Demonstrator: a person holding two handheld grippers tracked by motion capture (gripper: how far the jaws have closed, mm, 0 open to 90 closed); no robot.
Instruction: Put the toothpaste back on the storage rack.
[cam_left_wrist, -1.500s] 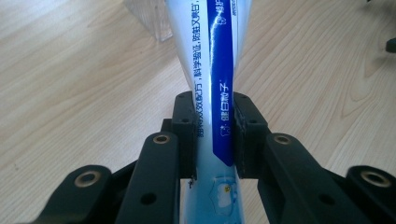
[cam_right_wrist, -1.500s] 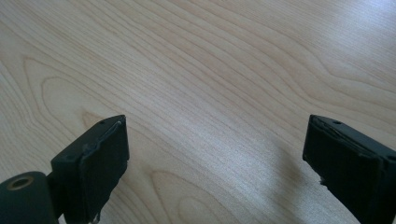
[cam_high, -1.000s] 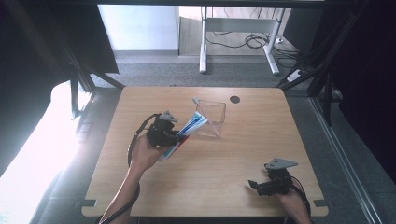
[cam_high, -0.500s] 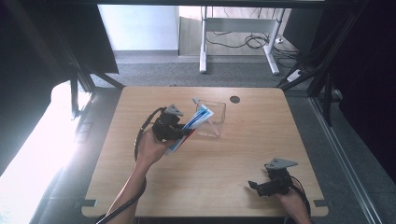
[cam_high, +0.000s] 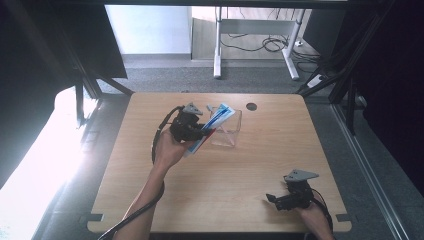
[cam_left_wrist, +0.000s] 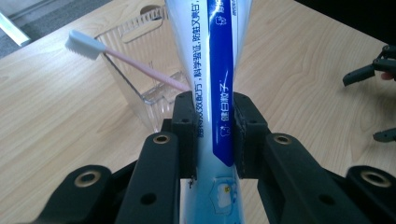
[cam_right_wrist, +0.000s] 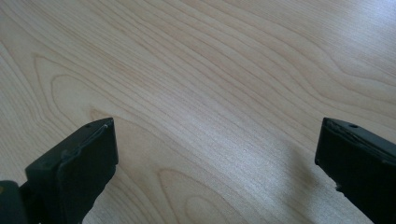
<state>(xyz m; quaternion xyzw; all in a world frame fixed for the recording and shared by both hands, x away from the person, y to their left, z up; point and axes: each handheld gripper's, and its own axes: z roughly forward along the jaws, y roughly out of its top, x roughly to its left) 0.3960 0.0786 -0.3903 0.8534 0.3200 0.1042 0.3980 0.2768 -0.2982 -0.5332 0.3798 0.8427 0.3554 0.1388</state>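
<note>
1. Your left gripper (cam_left_wrist: 212, 135) clamps the toothpaste tube (cam_left_wrist: 210, 70) between its pads, tip over the clear holder (cam_high: 227, 129).
2. Your right gripper (cam_high: 281, 197) rests wide open on the desk (cam_high: 240, 175), well apart.

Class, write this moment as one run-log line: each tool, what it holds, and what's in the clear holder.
left tool: shut on toothpaste tube | right tool: open, nothing held | clear holder: pink toothbrush inside

The table (cam_high: 210, 200) is pale wood, smooth with a soft sheen. The box (cam_left_wrist: 135, 60) is clear glossy plastic. The tube (cam_left_wrist: 215, 70) looks glossy (printed plastic film). The left gripper (cam_left_wrist: 212, 128) is matt black plastic.
</note>
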